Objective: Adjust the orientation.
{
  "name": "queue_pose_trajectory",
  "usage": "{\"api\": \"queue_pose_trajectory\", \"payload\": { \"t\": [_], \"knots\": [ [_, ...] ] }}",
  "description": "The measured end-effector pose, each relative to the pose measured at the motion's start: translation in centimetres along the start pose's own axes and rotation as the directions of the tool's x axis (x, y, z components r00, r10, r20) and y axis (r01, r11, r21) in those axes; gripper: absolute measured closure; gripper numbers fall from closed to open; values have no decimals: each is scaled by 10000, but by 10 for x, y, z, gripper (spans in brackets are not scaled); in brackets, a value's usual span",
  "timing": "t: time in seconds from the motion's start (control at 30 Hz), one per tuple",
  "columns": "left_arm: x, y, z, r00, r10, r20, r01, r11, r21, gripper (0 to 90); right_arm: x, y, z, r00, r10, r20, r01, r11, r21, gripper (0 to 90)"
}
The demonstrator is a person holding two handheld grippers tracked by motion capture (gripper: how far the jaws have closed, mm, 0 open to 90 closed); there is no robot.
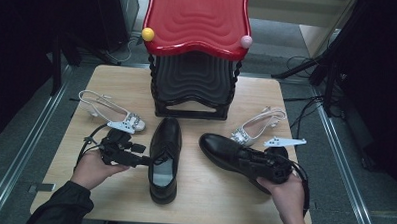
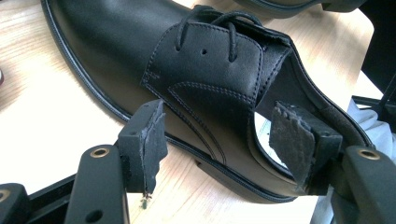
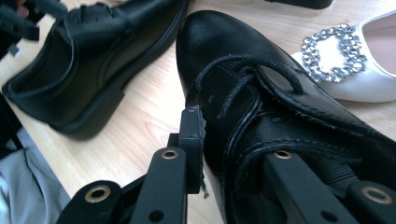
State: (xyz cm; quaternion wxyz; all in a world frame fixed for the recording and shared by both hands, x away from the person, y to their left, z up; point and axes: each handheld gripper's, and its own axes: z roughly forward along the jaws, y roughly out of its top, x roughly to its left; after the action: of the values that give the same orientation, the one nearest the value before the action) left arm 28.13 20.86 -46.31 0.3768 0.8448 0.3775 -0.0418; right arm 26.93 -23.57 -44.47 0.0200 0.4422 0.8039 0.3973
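while right hand-held gripper [image 3: 233, 154] clamps glossy laced shoe [image 3: 280, 107], left hand-held gripper [image 2: 229, 140] gapes astride its mate [image 2: 187, 70]

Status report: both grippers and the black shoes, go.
Left gripper open, straddling the side wall of the left black shoe. Right gripper shut on the right black shoe. White heel beside its toe.

black shoes [image 1: 165, 158], red stool [image 1: 197, 19]

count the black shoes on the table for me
2: one black shoe lies mid-table by the left claw; the other black shoe lies to its right, gripped by the right claw.
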Motion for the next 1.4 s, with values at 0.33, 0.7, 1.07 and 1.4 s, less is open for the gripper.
{"api": "queue_pose_trajectory", "payload": {
  "t": [0.33,0.7,1.07,1.4],
  "knots": [
    [-1,-6,-5,9998,-83,-161,81,9999,-134,363,16,15,25,9984,293,474,-278,9991,-318,779],
    [-2,-12,-8,9997,-145,-201,141,9997,-176,363,32,23,54,9970,458,618,-428,9979,-493,768],
    [-2,-12,-8,9997,-150,-196,146,9997,-189,362,35,16,70,9949,406,921,-405,9992,-32,722],
    [-1,-12,-9,9996,-179,-226,174,9996,-239,362,37,12,70,9981,-42,621,18,9993,379,636]
  ]
}}
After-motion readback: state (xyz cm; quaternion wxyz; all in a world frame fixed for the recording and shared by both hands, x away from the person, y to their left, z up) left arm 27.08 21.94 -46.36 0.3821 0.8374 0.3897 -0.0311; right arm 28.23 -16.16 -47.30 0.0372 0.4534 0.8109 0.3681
